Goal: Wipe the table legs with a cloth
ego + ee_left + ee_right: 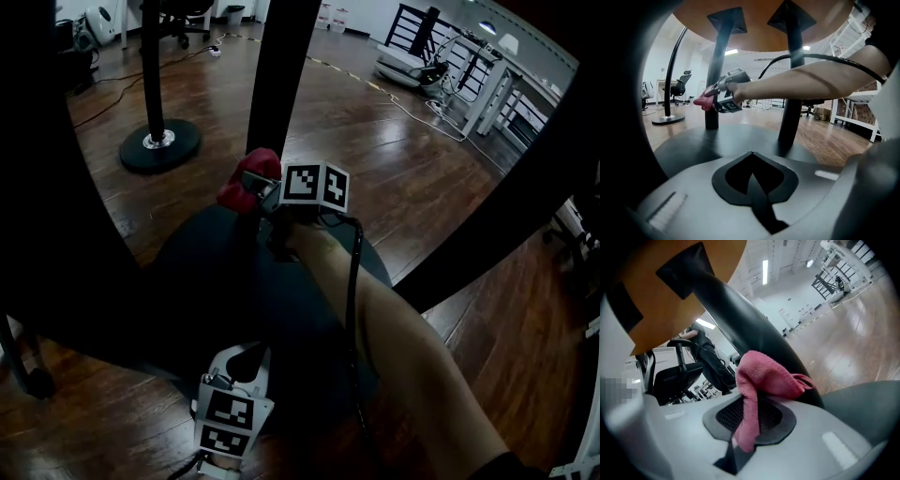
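Observation:
A pink-red cloth (764,376) is pinched in my right gripper (750,420), which is shut on it. The cloth (248,178) presses against a black table leg (281,75) low down, near the round black base (216,281). From the left gripper view the same cloth (704,101) touches that leg (715,79), and a second leg (792,93) stands to the right. My left gripper (234,361) hovers over the base's near edge, shut with nothing in it (752,176). The wooden tabletop's underside (656,287) is overhead.
Another dark leg (497,225) slants across the right of the head view. A stand with a round black foot (159,145) is on the wooden floor at the back left. Cables, a white desk (487,84) and an office chair (679,86) lie further off.

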The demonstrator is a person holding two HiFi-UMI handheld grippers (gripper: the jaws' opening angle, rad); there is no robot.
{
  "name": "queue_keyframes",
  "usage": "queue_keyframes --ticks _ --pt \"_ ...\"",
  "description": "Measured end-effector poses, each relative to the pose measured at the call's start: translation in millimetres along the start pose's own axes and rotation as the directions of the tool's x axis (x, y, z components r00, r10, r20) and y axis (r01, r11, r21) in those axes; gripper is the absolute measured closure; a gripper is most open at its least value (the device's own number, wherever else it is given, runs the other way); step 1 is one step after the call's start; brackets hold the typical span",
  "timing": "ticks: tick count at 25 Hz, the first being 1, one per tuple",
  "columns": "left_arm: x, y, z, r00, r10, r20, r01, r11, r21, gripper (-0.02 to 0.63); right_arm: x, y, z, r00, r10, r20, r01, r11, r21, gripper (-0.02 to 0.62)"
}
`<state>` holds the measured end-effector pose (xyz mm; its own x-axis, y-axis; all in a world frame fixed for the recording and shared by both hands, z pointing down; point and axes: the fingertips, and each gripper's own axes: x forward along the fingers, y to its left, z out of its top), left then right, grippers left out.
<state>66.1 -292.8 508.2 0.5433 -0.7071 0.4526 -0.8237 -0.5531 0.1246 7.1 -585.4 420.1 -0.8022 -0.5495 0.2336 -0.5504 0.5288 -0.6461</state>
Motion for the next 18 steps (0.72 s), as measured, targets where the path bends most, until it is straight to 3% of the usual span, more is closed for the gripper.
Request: queue_keyframes --ticks 13,18 --pt "-3 -3 2 1.0 -0.007 0.004 0.007 1.0 0.003 0.612 -11 144 150 0.959 0.194 0.208 -0.191 0.981 -0.035 0.549" --pt "-2 -8 4 1.0 -0.007 0.011 0.007 1.0 0.006 0.612 -26 188 200 0.921 0.264 0.286 -0.26 0.964 -0.053 0.549"
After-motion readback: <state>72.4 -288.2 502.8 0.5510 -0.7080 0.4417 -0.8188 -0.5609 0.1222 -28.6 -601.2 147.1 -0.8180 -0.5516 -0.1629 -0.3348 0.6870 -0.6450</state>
